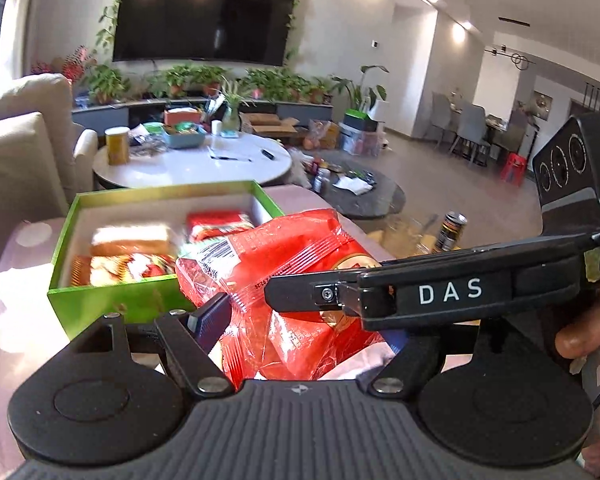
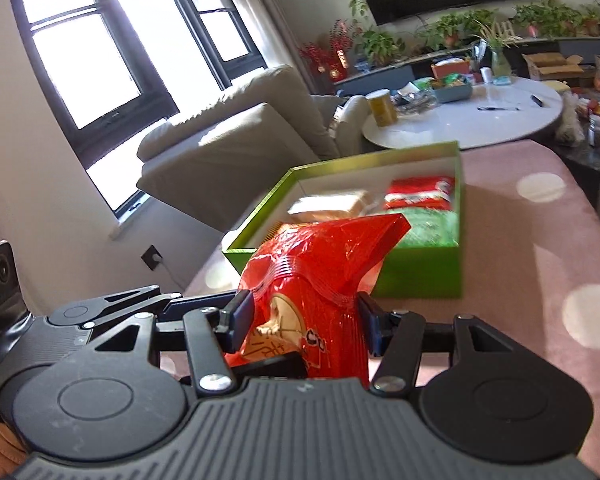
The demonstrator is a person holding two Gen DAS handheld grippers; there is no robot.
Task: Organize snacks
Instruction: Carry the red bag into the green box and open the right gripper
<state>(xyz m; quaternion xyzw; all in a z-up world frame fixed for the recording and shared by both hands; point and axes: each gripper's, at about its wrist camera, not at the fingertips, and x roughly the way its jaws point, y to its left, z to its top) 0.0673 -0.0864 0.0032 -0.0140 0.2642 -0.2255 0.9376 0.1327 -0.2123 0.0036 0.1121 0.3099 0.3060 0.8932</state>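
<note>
The red snack bag [image 2: 320,280] was squeezed by both tongs: the right gripper [image 2: 306,320] and the left gripper [image 1: 300,320]. The green box [image 2: 420,276] of snacks sat just behind it on the pink table [image 2: 540,240].

A pink cloth [image 2: 532,240] with pale round spots covered the surface. 1 green box [image 2: 420,276] sat directly on it, open-topped, white inside. Box held several snack packs; count unclear from blur. Sun patches lay across the cloth on its window side.
</note>
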